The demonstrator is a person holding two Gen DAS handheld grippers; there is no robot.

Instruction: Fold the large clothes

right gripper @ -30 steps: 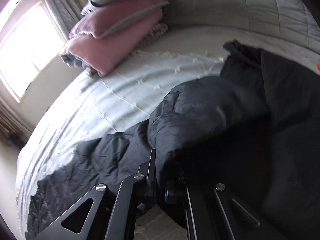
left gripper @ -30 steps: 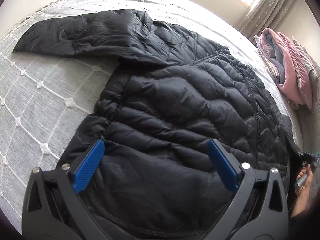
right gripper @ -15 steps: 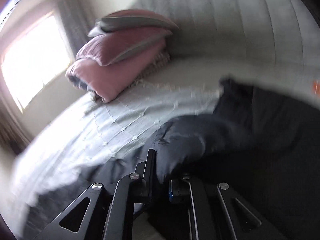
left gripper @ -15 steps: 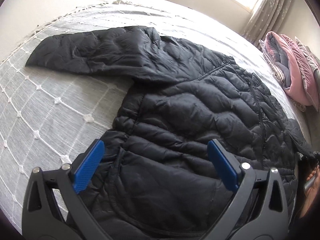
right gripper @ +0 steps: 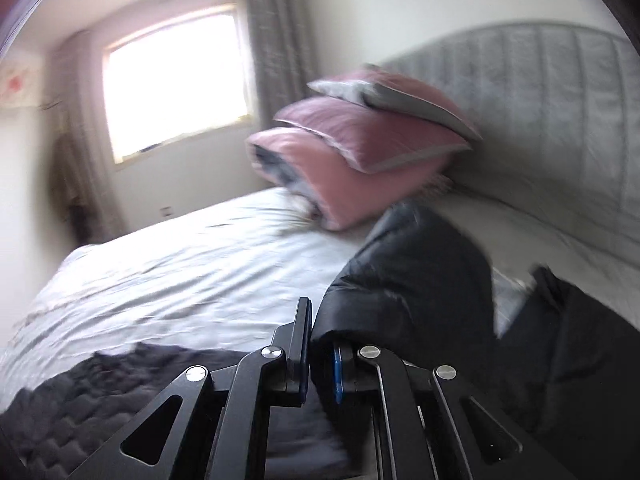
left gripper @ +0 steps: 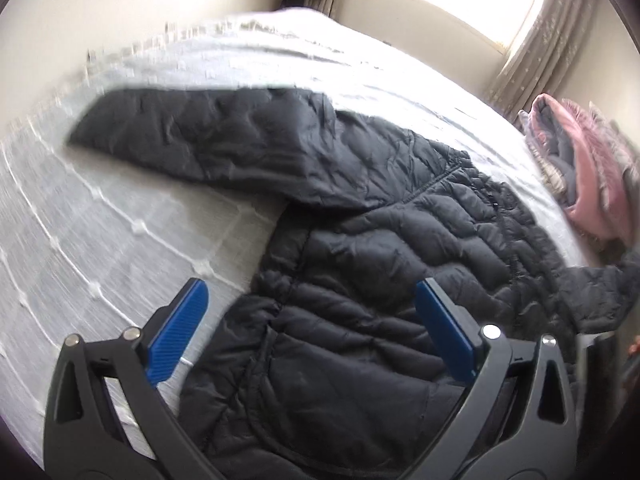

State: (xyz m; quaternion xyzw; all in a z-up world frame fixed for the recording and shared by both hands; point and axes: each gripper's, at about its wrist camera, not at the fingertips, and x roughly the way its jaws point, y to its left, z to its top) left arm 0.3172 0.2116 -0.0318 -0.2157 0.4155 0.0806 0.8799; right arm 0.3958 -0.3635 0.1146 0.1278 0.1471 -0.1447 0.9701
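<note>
**Jacket sleeve pinched in my right gripper**

Black puffer jacket [left gripper: 360,280] lies spread across my grey bedspread [left gripper: 100,240], one sleeve stretched out flat toward the far edge. My left gripper [left gripper: 312,328] hangs above the hem with its blue pads wide apart, holding nothing. My right gripper [right gripper: 320,352] is pressed together on a fold of the other sleeve [right gripper: 408,280], lifted off the bed. Pink pillows [right gripper: 360,152] sit stacked by the headboard [right gripper: 540,100].

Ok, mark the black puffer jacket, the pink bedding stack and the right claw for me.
black puffer jacket [left gripper: 380,280]: left wrist view, quilted chest panel.
pink bedding stack [right gripper: 360,160]: right wrist view, middle cushion's face.
right claw [right gripper: 320,344]: right wrist view, between fingertips.
</note>
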